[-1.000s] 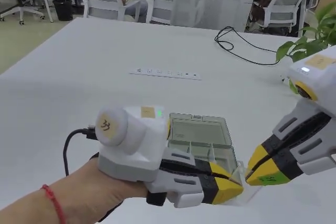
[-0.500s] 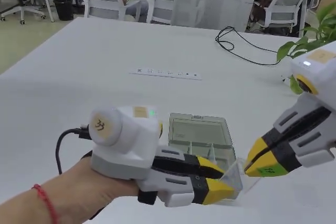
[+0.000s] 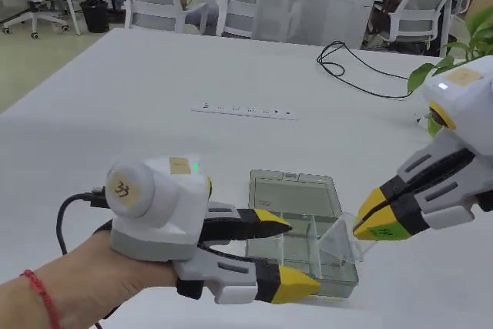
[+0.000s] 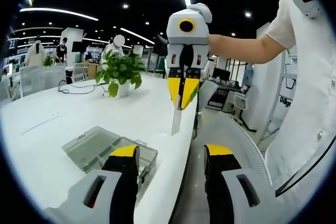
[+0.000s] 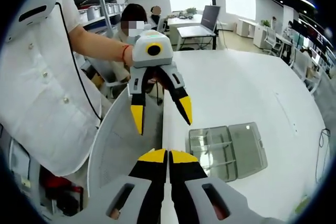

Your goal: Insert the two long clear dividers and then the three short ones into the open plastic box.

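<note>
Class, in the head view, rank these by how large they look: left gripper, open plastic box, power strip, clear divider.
1. left gripper, though it is nearest the camera
2. open plastic box
3. power strip and clear divider: too alike to rank, and the strip lies farther off

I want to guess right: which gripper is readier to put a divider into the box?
Right. The right gripper, jaws shut on a clear divider, hangs by the open box; the left gripper is open, holding nothing.
</note>
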Demonstrator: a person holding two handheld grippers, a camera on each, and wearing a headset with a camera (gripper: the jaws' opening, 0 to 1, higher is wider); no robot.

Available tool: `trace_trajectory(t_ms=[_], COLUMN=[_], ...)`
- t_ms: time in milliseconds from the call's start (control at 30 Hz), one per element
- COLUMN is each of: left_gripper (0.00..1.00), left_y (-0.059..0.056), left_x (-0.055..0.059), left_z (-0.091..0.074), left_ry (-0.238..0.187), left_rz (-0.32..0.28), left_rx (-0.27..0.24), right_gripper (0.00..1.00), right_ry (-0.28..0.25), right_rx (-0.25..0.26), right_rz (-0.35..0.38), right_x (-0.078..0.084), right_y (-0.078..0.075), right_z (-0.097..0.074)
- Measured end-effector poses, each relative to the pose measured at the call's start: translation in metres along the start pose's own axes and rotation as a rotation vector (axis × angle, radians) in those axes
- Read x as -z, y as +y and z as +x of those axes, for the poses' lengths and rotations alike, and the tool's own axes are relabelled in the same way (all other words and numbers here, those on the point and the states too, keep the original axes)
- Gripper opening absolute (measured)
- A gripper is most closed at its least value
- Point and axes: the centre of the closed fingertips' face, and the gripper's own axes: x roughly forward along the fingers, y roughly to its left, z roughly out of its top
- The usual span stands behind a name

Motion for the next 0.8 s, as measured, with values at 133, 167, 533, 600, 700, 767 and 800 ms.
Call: trace_trajectory(t_ms=[133,167,533,600,700,767,800], left_gripper=[0.62,0.64,0.84,0.87,0.92,0.94,0.95], left_y=[0.007,0.01,0.02,0.023,0.027,0.031,0.033], left_x=[0.004,0.007,0.017,0.019,0.022,0.026,0.028], left_z=[-0.003,-0.004,-0.01,-0.011,-0.013,-0.015,-0.016], left_ry=[0.007,0.016,0.044,0.05,0.053,0.062,0.066], left_rz=[0.007,0.03,0.033,0.031,0.034,0.029,0.028], left_rx=[-0.028,-0.042,-0.062,-0.067,-0.078,-0.085,-0.092], right_gripper=[0.03,0.03,0.03,0.03,0.03,0.03,0.03], right_ry=[0.01,0.014,0.08,0.1,0.113,0.125,0.133], right_rx=[0.018,0.022,0.074,0.088,0.105,0.12,0.126], right_rz=[0.001,0.002,-0.013,-0.022,-0.032,-0.039,-0.042], right_x=[0.003,0.004,0.017,0.023,0.025,0.03,0.034], right_y=[-0.013,-0.015,-0.044,-0.051,-0.058,-0.065,-0.07], right_z=[0.004,0.007,0.026,0.03,0.035,0.04,0.042])
